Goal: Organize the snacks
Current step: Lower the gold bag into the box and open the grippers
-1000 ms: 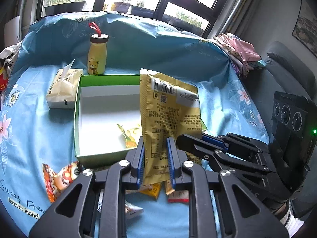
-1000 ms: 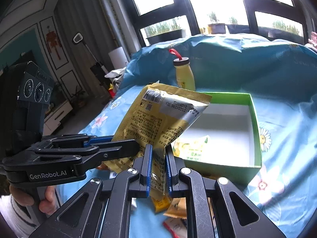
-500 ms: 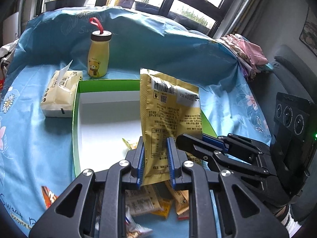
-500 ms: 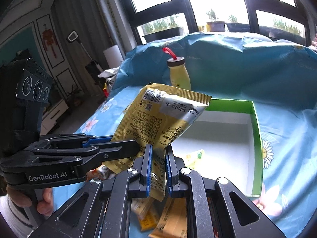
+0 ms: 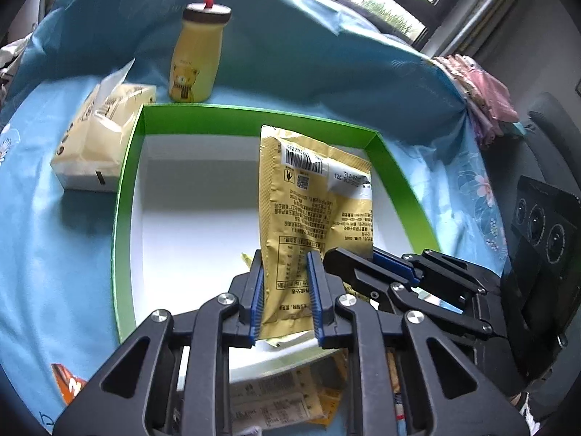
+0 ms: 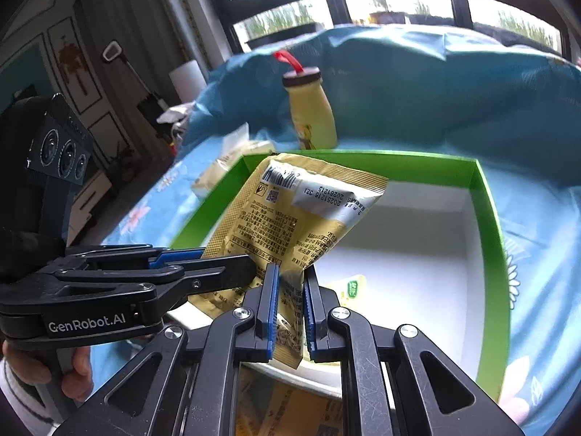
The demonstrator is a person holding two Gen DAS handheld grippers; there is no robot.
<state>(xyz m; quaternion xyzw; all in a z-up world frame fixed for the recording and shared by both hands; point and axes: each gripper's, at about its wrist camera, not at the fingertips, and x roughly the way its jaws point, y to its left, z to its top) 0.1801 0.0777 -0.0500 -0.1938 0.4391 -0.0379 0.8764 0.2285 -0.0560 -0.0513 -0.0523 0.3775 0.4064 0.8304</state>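
The yellow snack packet [image 5: 312,214] showed a barcode and the date 20251216; "GenRobot.AI" marked the left gripper [image 5: 285,292]. Both it and the right gripper [image 6: 290,301] pointed downward, pinching the packet over the green box [image 5: 125,196].

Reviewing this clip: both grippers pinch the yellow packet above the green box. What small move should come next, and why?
Probably lower it a little further, then release. The yellow packet, gripped by the left gripper and right gripper, hangs over the green box, not resting on its white floor.
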